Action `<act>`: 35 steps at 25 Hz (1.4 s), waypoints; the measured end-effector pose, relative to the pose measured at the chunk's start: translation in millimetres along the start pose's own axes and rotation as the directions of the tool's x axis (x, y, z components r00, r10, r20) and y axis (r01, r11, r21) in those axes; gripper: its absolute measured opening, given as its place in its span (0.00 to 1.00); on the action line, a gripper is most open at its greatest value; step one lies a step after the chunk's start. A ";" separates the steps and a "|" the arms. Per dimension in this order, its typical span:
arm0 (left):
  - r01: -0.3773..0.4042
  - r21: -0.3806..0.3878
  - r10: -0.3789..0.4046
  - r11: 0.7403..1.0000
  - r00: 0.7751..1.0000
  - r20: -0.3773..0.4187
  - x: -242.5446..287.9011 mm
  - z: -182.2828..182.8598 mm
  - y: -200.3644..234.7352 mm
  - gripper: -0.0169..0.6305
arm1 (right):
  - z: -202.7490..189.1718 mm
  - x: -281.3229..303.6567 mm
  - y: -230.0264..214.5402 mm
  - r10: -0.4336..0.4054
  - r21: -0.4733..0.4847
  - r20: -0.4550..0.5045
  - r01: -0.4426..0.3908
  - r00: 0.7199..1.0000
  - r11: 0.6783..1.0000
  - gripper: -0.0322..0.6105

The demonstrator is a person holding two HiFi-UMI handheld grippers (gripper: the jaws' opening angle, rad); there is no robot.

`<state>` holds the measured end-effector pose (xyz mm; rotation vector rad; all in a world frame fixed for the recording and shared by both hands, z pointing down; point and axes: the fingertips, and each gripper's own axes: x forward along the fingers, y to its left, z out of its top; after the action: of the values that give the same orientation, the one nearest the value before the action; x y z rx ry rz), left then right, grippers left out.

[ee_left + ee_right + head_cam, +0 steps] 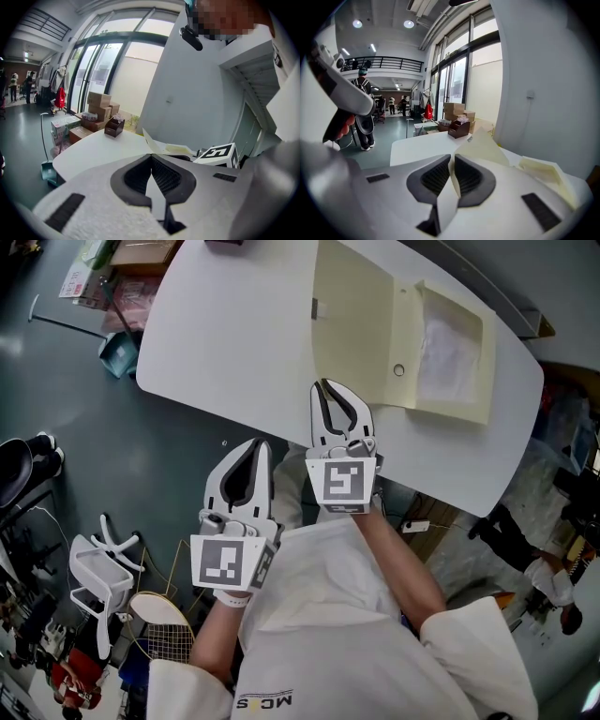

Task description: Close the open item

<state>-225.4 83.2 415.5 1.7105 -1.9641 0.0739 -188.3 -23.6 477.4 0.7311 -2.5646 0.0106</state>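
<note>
An open cream cardboard box (450,343) lies on the white table (234,334). Its wide lid (352,315) is folded out to the left, and white paper lies in the tray. My right gripper (324,385) sits at the lid's near left corner. In the right gripper view its jaws (451,161) stand almost together, and cream card from the lid (483,140) fills the thin slit between them. My left gripper (259,443) is shut and empty, off the table's near edge, lower and to the left. In the left gripper view its jaws (151,157) point across the table toward the lid (149,140).
A dark brown tissue holder (459,127) stands at the table's far end. Cardboard boxes (98,108) are stacked on the floor beyond it. A dustpan (117,352), a white stool (98,568) and a racket (159,624) lie on the floor to my left.
</note>
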 end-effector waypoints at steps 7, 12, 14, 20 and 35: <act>0.022 0.002 -0.022 1.000 1.000 0.005 0.6 6.5 -4.3 0.07 | 15.7 -16.4 -16.3 -0.009 0.101 0.052 0.004 0.999 0.995 0.08; 0.048 0.015 -0.049 0.999 0.999 0.010 5.0 13.8 -11.4 0.07 | 33.6 -35.1 -22.6 -0.007 0.185 0.112 -0.014 0.994 0.983 0.08; 0.052 0.026 -0.052 0.998 0.999 0.005 5.7 14.2 -11.5 0.07 | 38.4 -43.1 -23.0 -0.010 0.206 0.122 -0.016 0.993 0.978 0.08; 0.067 0.058 -0.068 0.996 0.997 0.020 7.6 24.3 -12.3 0.07 | 52.2 -64.6 -18.1 0.003 0.307 0.172 -0.056 0.985 0.950 0.08; 0.085 0.144 -0.092 0.986 0.995 0.041 25.7 44.3 -34.2 0.07 | 52.2 -120.2 -47.7 -0.093 0.505 0.237 -0.041 0.967 0.862 0.08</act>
<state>-210.4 36.6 378.1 1.9047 -1.9554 0.1452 -97.4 -11.8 372.2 1.0127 -2.8239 0.6493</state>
